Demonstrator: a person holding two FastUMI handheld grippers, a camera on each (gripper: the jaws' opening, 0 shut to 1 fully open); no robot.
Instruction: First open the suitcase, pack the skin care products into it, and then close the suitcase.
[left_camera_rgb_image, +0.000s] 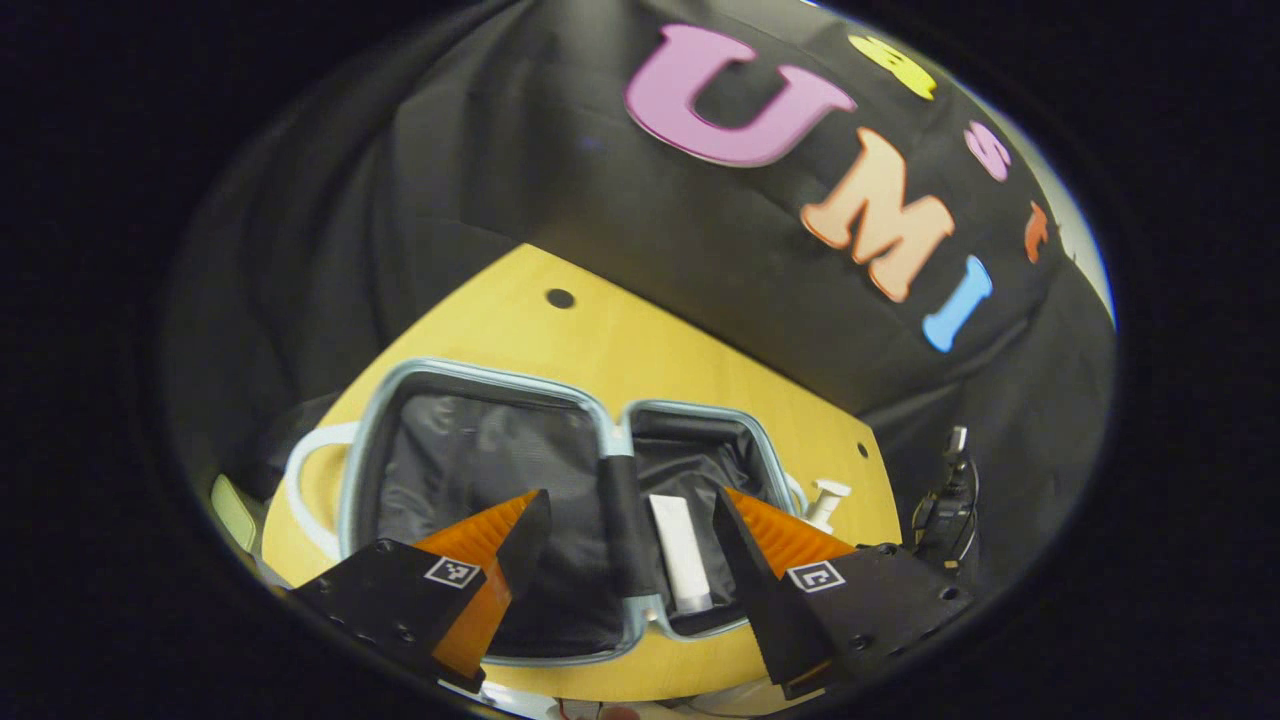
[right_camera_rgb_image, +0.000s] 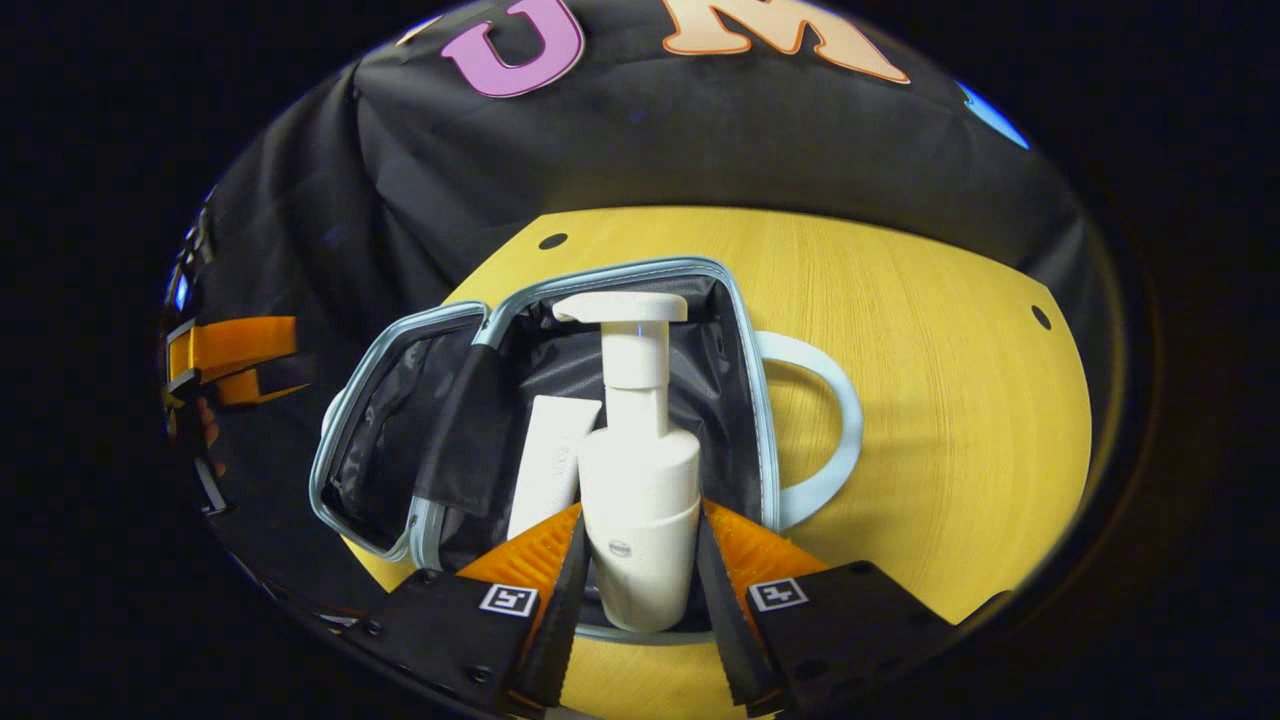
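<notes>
Here the suitcase lies open on the yellow table, both black-lined halves facing up. In the right gripper view, the right tool pinches a white pump bottle between its orange fingers, the bottle upright with its pump head at twelve o'clock from the tool, over the suitcase's right half. A white tube lies in that same half, just beside the bottle at ten o'clock from the tool. A pale loop handle sticks out at two o'clock.

In the left gripper view, the left tool hangs spread wide and empty above the suitcase, with the tube lying between its fingers, nearer the right one. The pump bottle's top peeks out at two o'clock.
</notes>
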